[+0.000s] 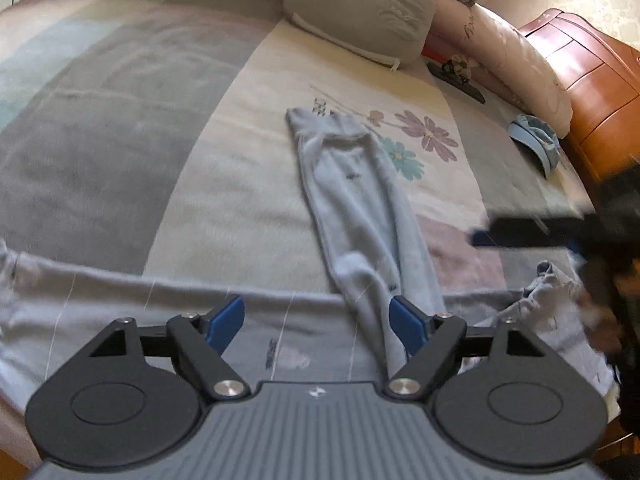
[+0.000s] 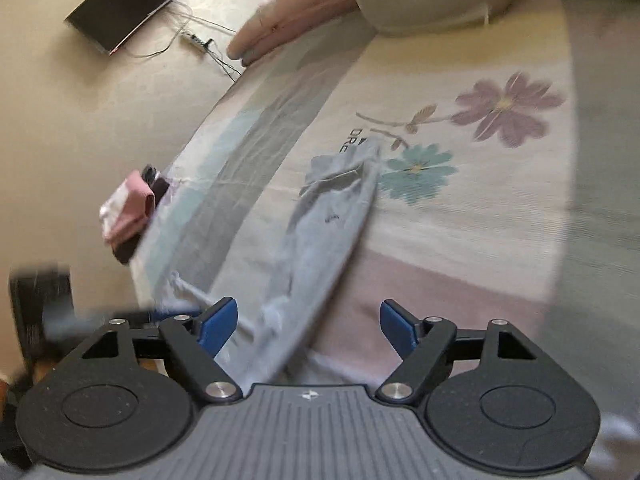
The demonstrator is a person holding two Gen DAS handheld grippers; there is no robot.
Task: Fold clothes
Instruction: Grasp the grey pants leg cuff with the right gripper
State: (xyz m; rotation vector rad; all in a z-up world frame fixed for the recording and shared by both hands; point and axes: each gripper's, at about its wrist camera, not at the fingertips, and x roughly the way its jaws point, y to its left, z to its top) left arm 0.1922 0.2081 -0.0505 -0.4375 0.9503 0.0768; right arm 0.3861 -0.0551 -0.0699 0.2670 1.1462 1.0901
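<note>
While both jaws stand released, the left gripper (image 1: 316, 322) and right gripper (image 2: 308, 322) hover over the pale grey cotton trousers (image 1: 360, 200), which stretch toward twelve o'clock across the flower-printed striped bedsheet (image 1: 224, 184), with bare sheet at nine o'clock. Beside the trouser end (image 2: 344, 168), only "DRE" reads. Blur smears the dark shape (image 1: 560, 232) at three o'clock.

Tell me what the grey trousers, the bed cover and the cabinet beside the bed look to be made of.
Grey trousers: soft knit, likely cotton jersey or fleece; matt, limp, with rounded creases and a ribbed cuff.
Bed cover: brushed or fleecy fabric, matt, slightly fuzzy, with printed flowers and colour blocks.
Cabinet: apparently wood with a glossy orange-brown varnish; panel lines and highlights show, though a veneer or laminate cannot be ruled out.
</note>
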